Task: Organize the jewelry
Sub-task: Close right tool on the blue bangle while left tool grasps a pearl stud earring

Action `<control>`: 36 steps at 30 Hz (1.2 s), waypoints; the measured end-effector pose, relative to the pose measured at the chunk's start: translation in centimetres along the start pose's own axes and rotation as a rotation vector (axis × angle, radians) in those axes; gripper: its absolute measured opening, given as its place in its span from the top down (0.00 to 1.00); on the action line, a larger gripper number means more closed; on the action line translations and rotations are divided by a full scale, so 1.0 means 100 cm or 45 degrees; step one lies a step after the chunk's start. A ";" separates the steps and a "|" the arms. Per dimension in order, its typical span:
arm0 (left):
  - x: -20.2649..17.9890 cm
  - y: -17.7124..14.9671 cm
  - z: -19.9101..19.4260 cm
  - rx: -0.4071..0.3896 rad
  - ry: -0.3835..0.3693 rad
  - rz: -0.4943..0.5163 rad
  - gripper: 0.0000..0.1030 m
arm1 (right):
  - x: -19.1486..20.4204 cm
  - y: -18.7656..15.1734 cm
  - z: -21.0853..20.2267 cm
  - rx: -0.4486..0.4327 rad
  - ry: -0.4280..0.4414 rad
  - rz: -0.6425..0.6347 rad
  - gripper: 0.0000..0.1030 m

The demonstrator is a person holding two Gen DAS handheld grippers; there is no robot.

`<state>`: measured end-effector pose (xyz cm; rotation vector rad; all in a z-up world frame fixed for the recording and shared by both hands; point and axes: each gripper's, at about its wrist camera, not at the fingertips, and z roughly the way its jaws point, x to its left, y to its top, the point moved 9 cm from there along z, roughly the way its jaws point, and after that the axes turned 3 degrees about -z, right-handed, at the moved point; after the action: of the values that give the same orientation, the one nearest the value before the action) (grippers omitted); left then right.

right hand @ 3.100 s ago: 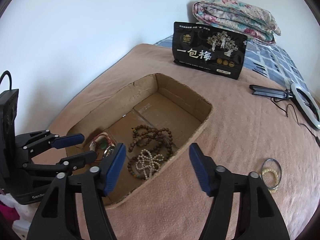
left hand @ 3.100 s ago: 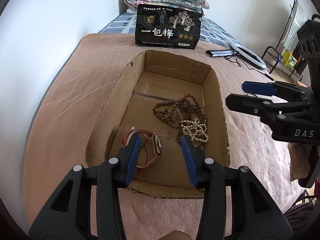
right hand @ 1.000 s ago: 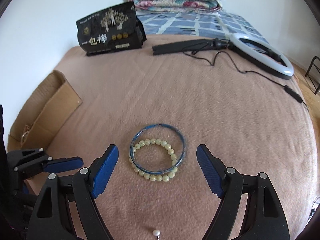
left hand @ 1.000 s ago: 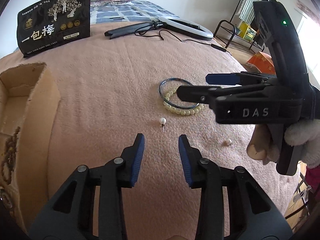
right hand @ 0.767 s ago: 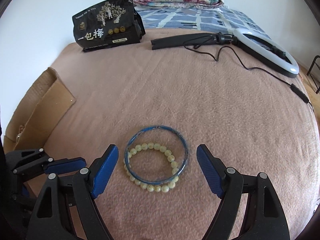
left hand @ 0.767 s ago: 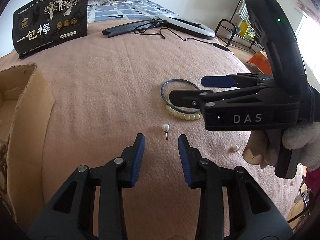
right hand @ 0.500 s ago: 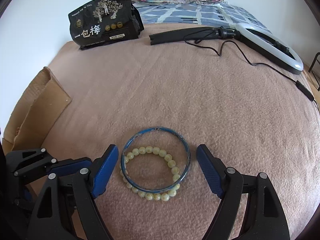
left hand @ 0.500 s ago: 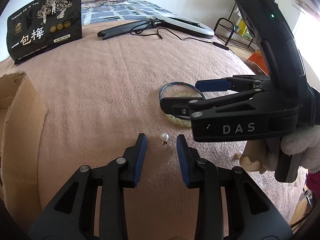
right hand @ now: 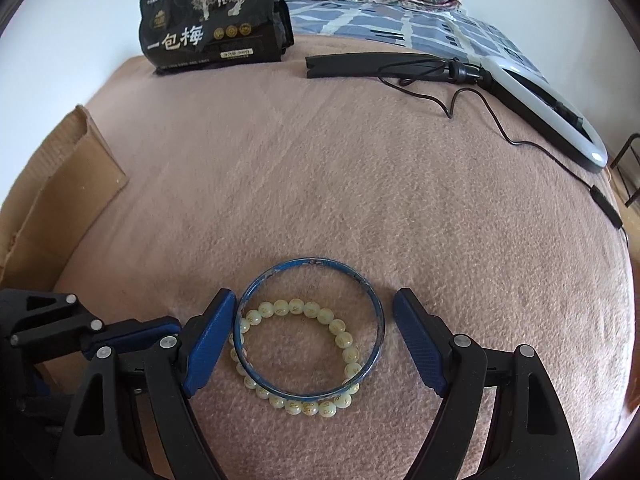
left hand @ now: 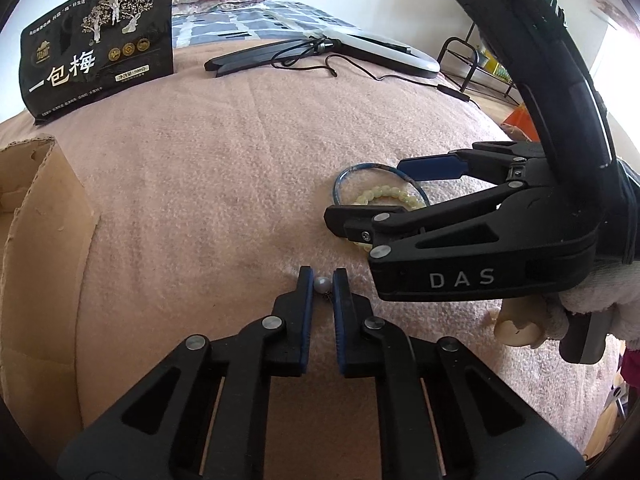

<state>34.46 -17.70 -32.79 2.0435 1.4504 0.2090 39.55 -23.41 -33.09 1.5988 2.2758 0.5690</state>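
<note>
**Where your two wrist cams are looking**

Your left cam sits low over the pink blanket (left hand: 224,184), looking across the bed toward the black pouch (left hand: 96,40), close on a pearl earring (left hand: 322,284). Your right cam looks steeply down on the blue bangle (right hand: 308,328). Both catch the bangle, pouch, ring light (right hand: 552,108) and cardboard box (right hand: 52,200).

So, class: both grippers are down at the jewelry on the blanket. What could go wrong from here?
1. The pearl earring is tiny and round between the left gripper fingers; it may pop out or snag the fuzzy blanket.
2. The right gripper, open around the blue bangle, might lift it alone and leave the overlapping bead bracelet behind.
</note>
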 end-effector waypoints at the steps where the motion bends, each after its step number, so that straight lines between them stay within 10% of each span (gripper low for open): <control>1: 0.000 0.000 -0.001 -0.001 0.002 0.002 0.93 | 0.000 0.000 0.000 0.000 0.000 0.004 0.22; 36: 0.004 0.007 -0.079 -0.117 0.021 -0.048 0.93 | -0.001 0.002 -0.085 -0.167 0.018 0.103 0.31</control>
<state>31.53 -14.44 -26.22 1.9438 1.4613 0.2728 35.87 -24.64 -25.55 1.6336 2.1432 0.7363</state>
